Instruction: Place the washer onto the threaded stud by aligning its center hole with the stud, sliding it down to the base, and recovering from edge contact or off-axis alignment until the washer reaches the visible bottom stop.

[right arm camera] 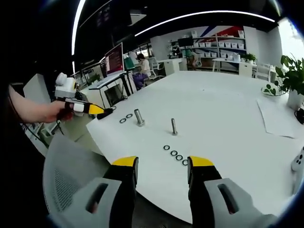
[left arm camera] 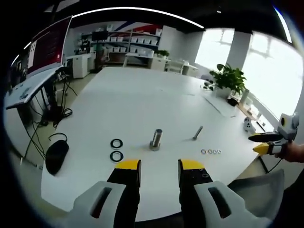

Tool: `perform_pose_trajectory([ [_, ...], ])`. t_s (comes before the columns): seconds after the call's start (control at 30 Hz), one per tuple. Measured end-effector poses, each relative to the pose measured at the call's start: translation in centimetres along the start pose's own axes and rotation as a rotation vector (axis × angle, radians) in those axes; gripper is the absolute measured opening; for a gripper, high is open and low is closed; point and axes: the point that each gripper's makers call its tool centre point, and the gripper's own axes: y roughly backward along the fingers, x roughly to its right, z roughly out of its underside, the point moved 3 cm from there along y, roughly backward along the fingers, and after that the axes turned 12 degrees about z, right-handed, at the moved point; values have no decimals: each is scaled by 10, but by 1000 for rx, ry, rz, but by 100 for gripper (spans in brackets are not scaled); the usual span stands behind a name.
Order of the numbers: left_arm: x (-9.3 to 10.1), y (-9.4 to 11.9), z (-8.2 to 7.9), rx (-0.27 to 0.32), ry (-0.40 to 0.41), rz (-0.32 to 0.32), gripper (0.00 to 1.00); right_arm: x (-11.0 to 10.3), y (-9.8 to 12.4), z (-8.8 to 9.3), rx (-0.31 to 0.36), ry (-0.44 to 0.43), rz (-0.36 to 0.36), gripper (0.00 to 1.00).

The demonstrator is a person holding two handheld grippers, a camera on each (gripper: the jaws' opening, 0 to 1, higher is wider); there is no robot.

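1. Both my grippers, left gripper (left arm camera: 159,171) and right gripper (right arm camera: 162,168), have jaws apart and empty.
2. Small washers (right arm camera: 175,154) lie mid-frame, below the thin stud (right arm camera: 174,126); nothing is placed yet.

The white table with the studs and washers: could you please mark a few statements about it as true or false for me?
1. Two studs stand upright on the white table: the thick stud and the thin stud. True.
2. A washer already sits on the thin stud. False: its shaft is bare.
3. The two large black rings lie beside the thick stud. True.
4. The small washers are stacked in a pile. False: they lie flat in a row.
5. The left tongs grip a washer. False: they are open and empty.
6. The right tongs are open above the table edge. True.
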Motion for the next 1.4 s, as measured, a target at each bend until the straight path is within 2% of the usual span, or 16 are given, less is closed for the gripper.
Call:
perform_pose_trajectory([
  [0.2,-20,-11,1,-55,-3,-15,29,2,-3,-1,0,-12,6,44],
  [0.37,-35,-19,2,-105,-36,-45,28,1,-5,-4,8,-12,9,44],
  [0.5,-40,-24,0,-120,-17,-47,28,0,-5,-5,7,-11,10,44],
  [0.63,-46,-29,2,-172,-50,-47,28,-1,-5,-6,14,-10,12,44],
  [0.87,-55,-34,4,-222,-36,-52,28,-1,-5,0,3,-24,14,44],
  [1.1,-62,-41,12,-299,-48,-53,28,0,-3,0,0,-45,19,44],
  [1.4,-85,-51,18,-396,-61,-89,28,-2,-4,0,-2,-55,25,44],
])
